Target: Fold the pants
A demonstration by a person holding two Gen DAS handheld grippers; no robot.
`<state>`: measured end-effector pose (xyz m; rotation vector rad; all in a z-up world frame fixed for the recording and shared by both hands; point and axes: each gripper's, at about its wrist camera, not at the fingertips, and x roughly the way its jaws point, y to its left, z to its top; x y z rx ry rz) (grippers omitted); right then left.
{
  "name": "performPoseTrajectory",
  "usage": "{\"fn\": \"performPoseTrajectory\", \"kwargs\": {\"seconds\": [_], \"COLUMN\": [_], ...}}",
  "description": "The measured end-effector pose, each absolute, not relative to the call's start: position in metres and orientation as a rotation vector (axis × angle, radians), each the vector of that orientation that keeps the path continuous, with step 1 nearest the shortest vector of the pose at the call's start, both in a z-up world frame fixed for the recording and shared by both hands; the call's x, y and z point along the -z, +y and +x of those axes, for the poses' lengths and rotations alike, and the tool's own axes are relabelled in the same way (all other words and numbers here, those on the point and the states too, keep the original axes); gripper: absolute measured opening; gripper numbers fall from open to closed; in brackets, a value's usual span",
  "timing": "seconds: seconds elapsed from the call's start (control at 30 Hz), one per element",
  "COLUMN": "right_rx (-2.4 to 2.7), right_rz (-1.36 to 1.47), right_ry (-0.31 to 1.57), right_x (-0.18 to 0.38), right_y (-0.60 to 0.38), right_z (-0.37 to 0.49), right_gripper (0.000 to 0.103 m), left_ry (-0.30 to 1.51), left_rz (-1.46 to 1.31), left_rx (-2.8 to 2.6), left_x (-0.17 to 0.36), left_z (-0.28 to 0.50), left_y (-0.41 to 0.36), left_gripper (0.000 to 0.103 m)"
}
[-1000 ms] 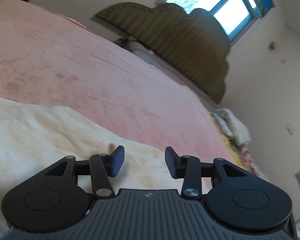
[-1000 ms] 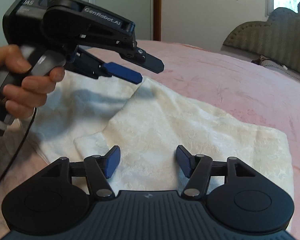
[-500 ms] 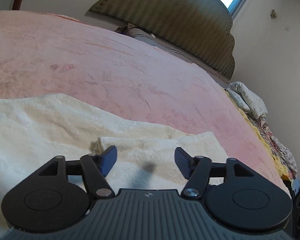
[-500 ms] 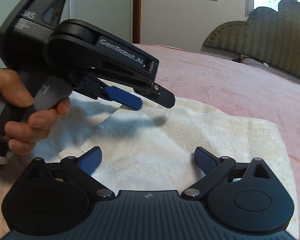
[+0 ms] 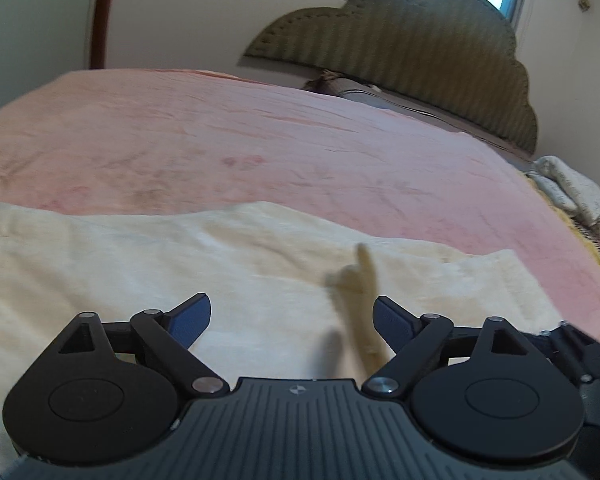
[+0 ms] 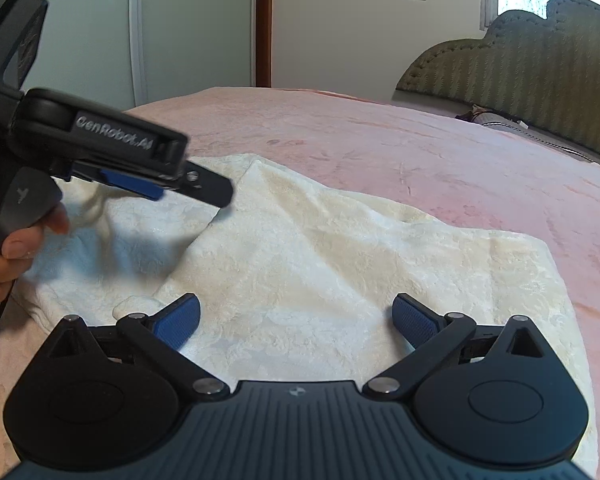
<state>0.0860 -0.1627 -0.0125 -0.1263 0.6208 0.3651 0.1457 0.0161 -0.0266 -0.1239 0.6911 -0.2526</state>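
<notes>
One folded cream pants (image 6: 340, 264) bundle

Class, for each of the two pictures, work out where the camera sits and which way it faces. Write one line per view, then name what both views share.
Left wrist view: sits on the left gripper, looking down over the cream pants and across the pink bedspread to the headboard; its open blue pads show.
Right wrist view: sits on the right gripper, facing the same pants; its open pads, the left gripper and the person's hand show.
Shared: pants, bedspread, headboard.
</notes>
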Motion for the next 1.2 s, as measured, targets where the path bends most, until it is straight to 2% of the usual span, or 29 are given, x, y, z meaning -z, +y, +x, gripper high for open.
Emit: {"fn": "performPoseTrajectory", "kwargs": {"seconds": [0.23,0.93,1.07,1.2], "right_rx": [-0.349,-0.329,-0.252,-0.334], "right_rz": [-0.13,-0.138,-0.107,-0.189], "right_ry": [0.619,0.615,0.643,0.504], "right_x": [0.013,0.012,0.004,-0.021], "right_y": [-0.155,-0.15,-0.14,-0.103], "right_z": [0.08,0.079,0.078,0.055], "right_gripper": [0.103,0.103,0.103,0.103], "left_ry": [0.681,0.661,0.639,0.585], "left_rz": [-0.126,-0.052,-0.079,-0.103], "left_rx": [0.209,0.206,0.092,-0.164], "left_x": [0.029,0.031,0.012,-0.009], "left_z": [0.139,0.13,0.12,0.105], "left_y": [0.038,0.031,0.057,0.113], "left_gripper": [0.092,0.096,0.097,0.098]}}
